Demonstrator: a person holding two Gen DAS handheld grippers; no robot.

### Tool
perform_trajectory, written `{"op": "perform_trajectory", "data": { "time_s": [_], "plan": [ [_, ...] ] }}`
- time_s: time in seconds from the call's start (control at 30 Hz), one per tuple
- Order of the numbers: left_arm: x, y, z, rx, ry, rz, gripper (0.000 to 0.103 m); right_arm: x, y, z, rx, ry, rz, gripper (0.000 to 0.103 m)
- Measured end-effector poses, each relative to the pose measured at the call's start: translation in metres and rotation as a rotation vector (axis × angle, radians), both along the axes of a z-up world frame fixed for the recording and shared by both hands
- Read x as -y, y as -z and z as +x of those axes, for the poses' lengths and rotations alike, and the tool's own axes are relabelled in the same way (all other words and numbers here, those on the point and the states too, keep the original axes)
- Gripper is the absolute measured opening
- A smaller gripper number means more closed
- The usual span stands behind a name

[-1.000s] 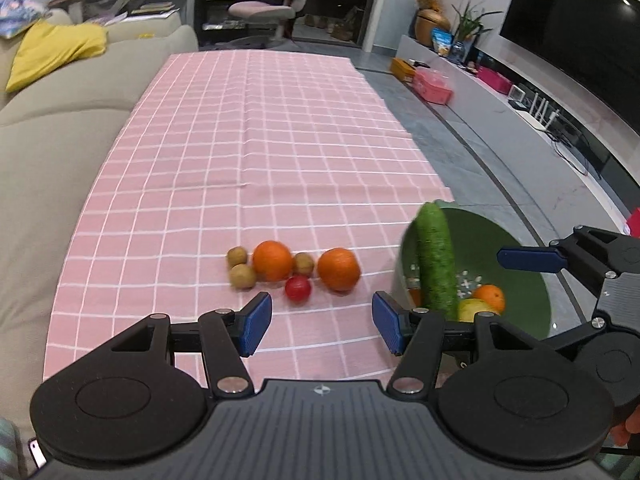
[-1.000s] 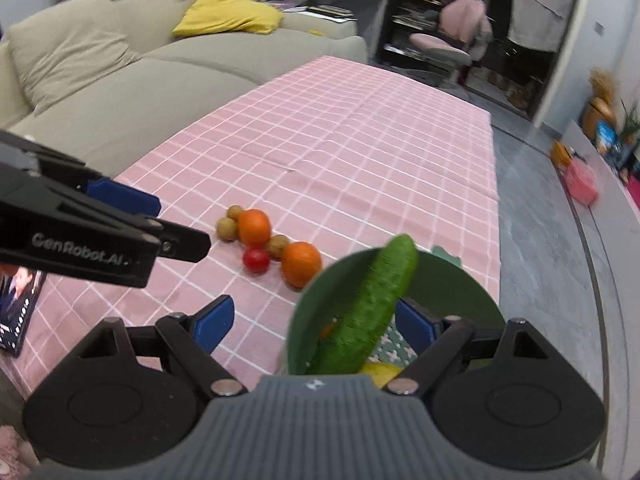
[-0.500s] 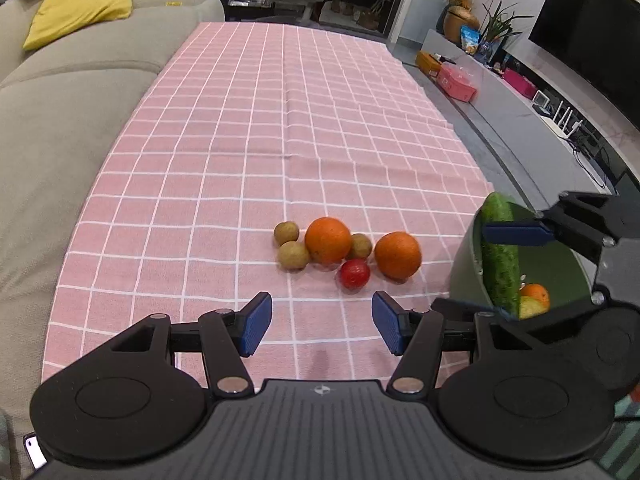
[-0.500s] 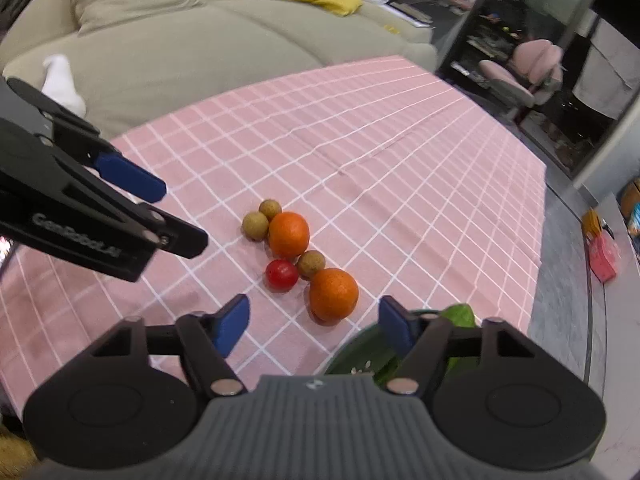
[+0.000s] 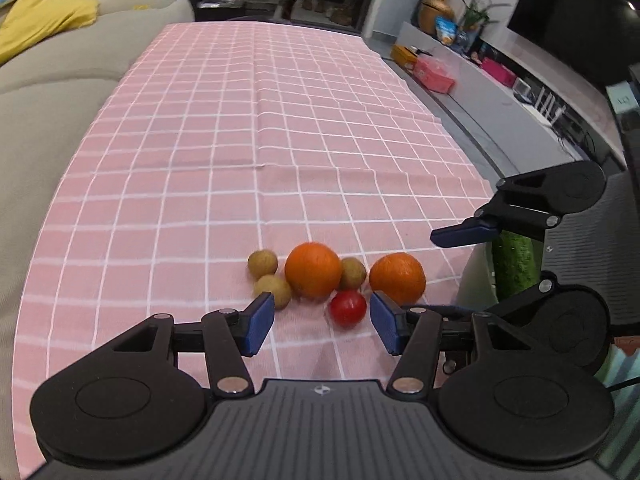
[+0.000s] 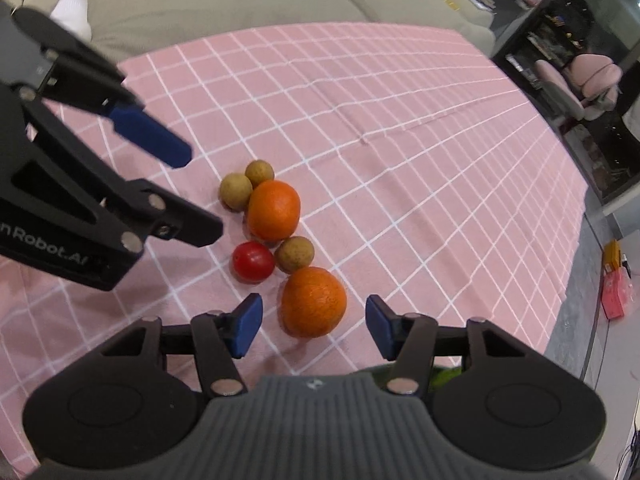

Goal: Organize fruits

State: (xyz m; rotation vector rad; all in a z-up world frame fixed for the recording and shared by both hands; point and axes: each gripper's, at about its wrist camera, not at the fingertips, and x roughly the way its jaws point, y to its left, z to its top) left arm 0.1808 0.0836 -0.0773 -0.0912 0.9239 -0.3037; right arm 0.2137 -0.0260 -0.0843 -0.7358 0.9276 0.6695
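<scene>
The left gripper (image 5: 322,322) hung low over the worktop (image 5: 240,152) with its jaws spread wide and nothing between them. Just ahead of its blue fingertips (image 5: 262,316) lay a tight cluster of fruit on the pink checked cloth: two oranges, three small brown longans and one red tomato (image 5: 347,308). The tomato sat nearest, just inside the line of the right-hand fingertip. Behind it the larger orange (image 5: 313,269) touched a longan (image 5: 352,273) on its right, and the second orange (image 5: 397,278) lay just beyond that. Two more longans (image 5: 263,263) rested together at the left of the group, one of them close to the left-hand fingertip.

The right gripper (image 6: 314,322) also had its jaws wide apart and gripped nothing — the second orange (image 6: 313,302) sat between its fingertips (image 6: 248,318), with open cloth showing on either side of it. From this camera the tomato (image 6: 253,262) and the lone longan (image 6: 295,254) lay just past that orange, then the larger orange (image 6: 273,210), then the paired longans (image 6: 236,190) farthest off.

At the right edge of the left wrist view a green cucumber (image 5: 514,260) stood upright behind the right gripper's frame, beside the pale rim of a bowl (image 5: 474,276) — most of the bowl was hidden. A beige sofa (image 5: 48,92) ran along the far side of the worktop.
</scene>
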Motion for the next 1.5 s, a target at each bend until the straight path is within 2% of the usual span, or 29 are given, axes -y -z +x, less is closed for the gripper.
{"op": "perform_trajectory", "data": {
  "time_s": [0.17,0.53,0.63,0.7,1.1,1.3,1.5],
  "plan": [
    [0.017,0.010,0.017,0.007,0.056,0.115,0.064,0.000,0.009,0.010,-0.042,-0.017,-0.002,0.051],
    [0.042,0.025,0.028,0.009,0.111,0.243,0.052,0.005,0.021,0.017,-0.096,0.003,0.021,0.047],
    [0.043,0.025,0.029,0.014,0.106,0.246,0.050,0.006,0.022,0.017,-0.090,0.009,0.015,0.044],
    [0.043,0.025,0.031,0.012,0.096,0.251,0.042,0.007,0.022,0.019,-0.083,0.019,0.017,0.039],
    [0.034,0.020,0.023,0.023,-0.019,0.190,0.039,0.010,0.015,0.015,-0.042,0.062,0.039,0.037],
    [0.030,0.002,0.019,0.056,-0.057,0.178,0.038,0.014,-0.002,0.010,-0.005,0.090,0.065,0.037],
    [0.027,-0.027,0.008,0.097,-0.094,0.134,0.038,0.017,-0.030,-0.004,0.047,0.098,0.111,0.037]
  ]
}}
